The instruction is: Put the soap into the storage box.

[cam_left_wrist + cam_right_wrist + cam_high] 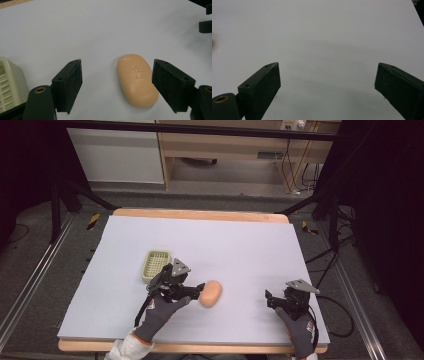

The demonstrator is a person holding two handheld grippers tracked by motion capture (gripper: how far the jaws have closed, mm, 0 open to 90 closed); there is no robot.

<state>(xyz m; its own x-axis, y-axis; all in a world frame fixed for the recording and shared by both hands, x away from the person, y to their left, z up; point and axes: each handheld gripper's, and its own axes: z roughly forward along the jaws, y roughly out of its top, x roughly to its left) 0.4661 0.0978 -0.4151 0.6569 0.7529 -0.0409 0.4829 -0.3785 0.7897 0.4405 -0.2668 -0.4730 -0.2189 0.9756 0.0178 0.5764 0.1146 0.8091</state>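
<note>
In the high view, a small cream slotted basket (156, 265) sits on the pale grey sheet (240, 245) that covers the wooden table (200, 214), left of centre and toward the near half. Just beside it, on its near right, the left gripper (196, 289) is held by a grey-gloved hand (161, 312) that comes up from the bottom edge, with a grey three-cornered plate on top of the tool. Its jaws point to the right at a peach-coloured bar of soap (211, 293), which lies flat on the sheet directly in front of them. In the left gripper view the jaws stand spread wide and grasp nothing: the bar of soap (137, 79) lies between the two black pads, much closer to the right pad (172, 83), which looks to be touching or nearly touching its edge, while a clear gap separates it from the left pad. The soap has a faint stamped mark on its upper face. A corner of the basket (11, 85) shows at the left edge of that view. Farther right in the high view, well apart from the soap, the right gripper (270, 300) rests near the front right of the sheet in another gloved hand (300, 327). In the right gripper view its jaws are spread wide over bare sheet (319, 45), released and empty.
</note>
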